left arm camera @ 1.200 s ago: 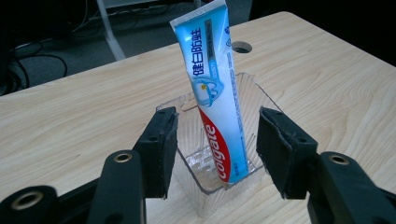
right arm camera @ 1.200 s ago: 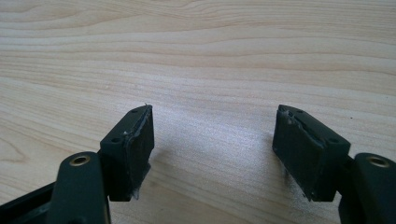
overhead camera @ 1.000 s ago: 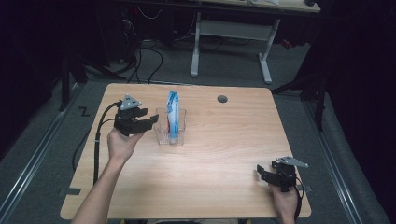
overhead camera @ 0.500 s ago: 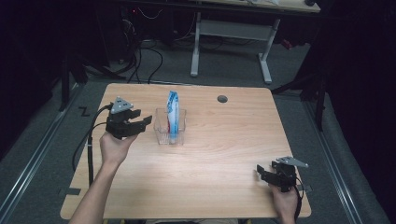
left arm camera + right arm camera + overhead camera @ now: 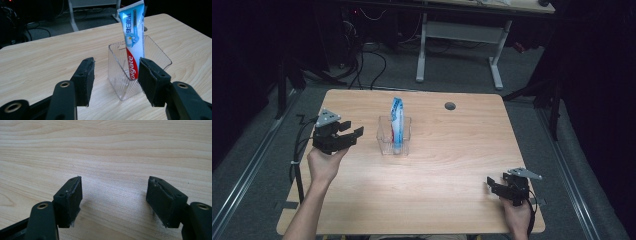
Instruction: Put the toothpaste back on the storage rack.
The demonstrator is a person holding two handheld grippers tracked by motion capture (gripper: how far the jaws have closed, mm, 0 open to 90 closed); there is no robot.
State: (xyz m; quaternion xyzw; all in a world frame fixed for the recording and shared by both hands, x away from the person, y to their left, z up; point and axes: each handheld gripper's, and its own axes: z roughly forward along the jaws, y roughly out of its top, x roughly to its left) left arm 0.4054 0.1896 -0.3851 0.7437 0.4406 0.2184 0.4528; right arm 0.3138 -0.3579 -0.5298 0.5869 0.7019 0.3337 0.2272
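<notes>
Standing upright in the clear holder (image 5: 394,136) near the middle of the tabletop (image 5: 437,190), the toothpaste tube (image 5: 397,122) leans against the far wall. The left claw (image 5: 346,136), at 9 o'clock from the holder, is spread and empty. The right claw (image 5: 495,185), at 4 o'clock near the edge, also gapes, holding nothing. A good approach probably keeps the left claw level, straddling the tube above the holder's rim before pinching.

Left hand-held gripper (image 5: 348,134) drawn back from the clear holder (image 5: 394,136) toward the worktop's (image 5: 432,180) left edge, now well apart from it, jaws spread, empty, cable shifted alongside
</notes>
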